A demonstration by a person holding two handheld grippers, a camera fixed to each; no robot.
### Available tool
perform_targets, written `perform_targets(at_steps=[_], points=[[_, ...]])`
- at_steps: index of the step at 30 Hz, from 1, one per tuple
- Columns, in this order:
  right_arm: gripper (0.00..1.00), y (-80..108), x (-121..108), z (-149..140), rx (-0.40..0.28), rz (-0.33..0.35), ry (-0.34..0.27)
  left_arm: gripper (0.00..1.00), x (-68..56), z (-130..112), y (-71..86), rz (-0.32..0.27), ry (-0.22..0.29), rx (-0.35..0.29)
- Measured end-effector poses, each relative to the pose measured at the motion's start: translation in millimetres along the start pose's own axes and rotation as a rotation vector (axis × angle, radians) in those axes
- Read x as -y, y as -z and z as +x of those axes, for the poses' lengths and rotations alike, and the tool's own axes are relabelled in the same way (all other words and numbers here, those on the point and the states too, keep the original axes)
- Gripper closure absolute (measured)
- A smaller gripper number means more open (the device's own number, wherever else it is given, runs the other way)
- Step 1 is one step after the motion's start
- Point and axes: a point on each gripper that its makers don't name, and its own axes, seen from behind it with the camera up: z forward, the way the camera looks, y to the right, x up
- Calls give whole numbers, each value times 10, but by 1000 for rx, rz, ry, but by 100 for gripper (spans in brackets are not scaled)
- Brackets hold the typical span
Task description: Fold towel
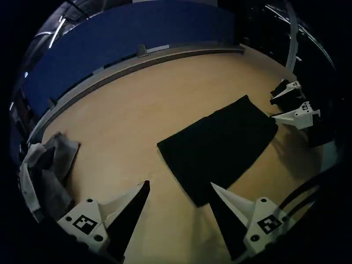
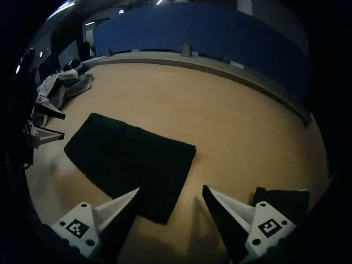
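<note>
Both jaws stand open and hold nothing: the left gripper (image 1: 179, 183) hangs over the near edge of the dark towel (image 1: 220, 147), the right gripper (image 2: 170, 188) over its opposite edge. The towel lies flat on the wooden desk (image 1: 132, 114), between the two grippers. A pile of grey cloth (image 1: 48, 171) lies well apart from it

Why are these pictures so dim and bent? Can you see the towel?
Left gripper view: dim lighting, the dark towel reads as a flat black shape, the fisheye lens bows the table's far edge. Right gripper view: equally dim, soft shadows beside the towel.
</note>
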Motion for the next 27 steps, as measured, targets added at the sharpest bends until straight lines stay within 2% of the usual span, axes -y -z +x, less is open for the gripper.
perform_targets(at_steps=[5, 9, 17, 27], points=[[0, 79, 88, -152, 13, 21, 6, 9, -123, -192, 121, -11, 12, 5], [0, 89, 104, -245, 26, 28, 14, 9, -154, -304, 188, -8, 31, 12], [1, 80, 146, -326, 44, 64, 43, 9, -120, -370, 295, 11, 74, 0], [15, 80, 256, -496, 105, 153, 148, 9, -86, -429, 466, 37, 138, -20]])
